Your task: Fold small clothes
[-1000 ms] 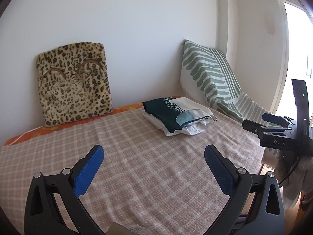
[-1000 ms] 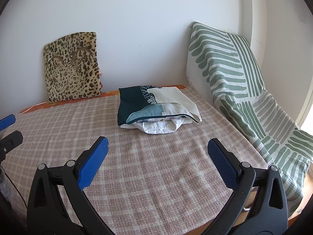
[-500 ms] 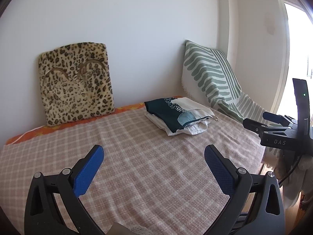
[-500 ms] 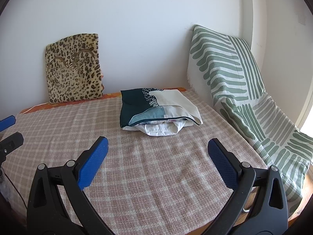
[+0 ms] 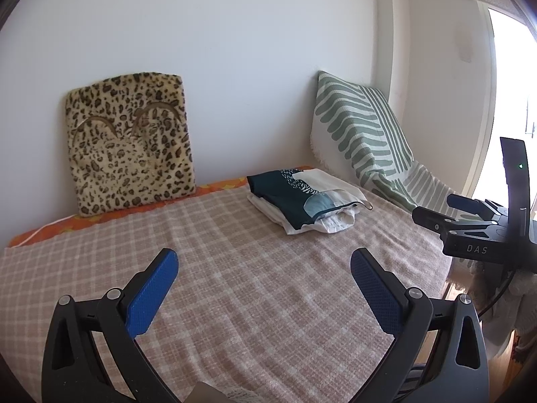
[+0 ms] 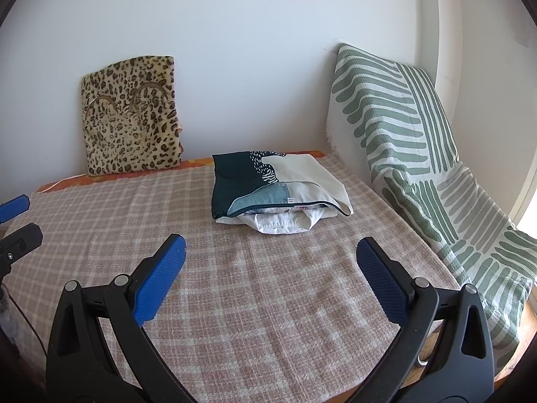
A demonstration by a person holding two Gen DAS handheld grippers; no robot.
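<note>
Both grippers hang above the near part of the checked blanket (image 6: 268, 302), each with its blue pads spread wide and nothing between them: the left gripper (image 5: 265, 280) and, to its right, the right gripper (image 6: 270, 268). Beyond them, toward the wall, a small stack of folded clothes (image 6: 275, 194) lies flat on the blanket, dark teal and cream piece on top, white pieces under it. Its long axis runs roughly along the wall; its loose open edges face the grippers. A leopard-print cushion (image 6: 132, 116) leans upright against the wall left of the stack, well apart. A green-striped throw (image 6: 409, 141) slopes down just right of the stack.
</note>
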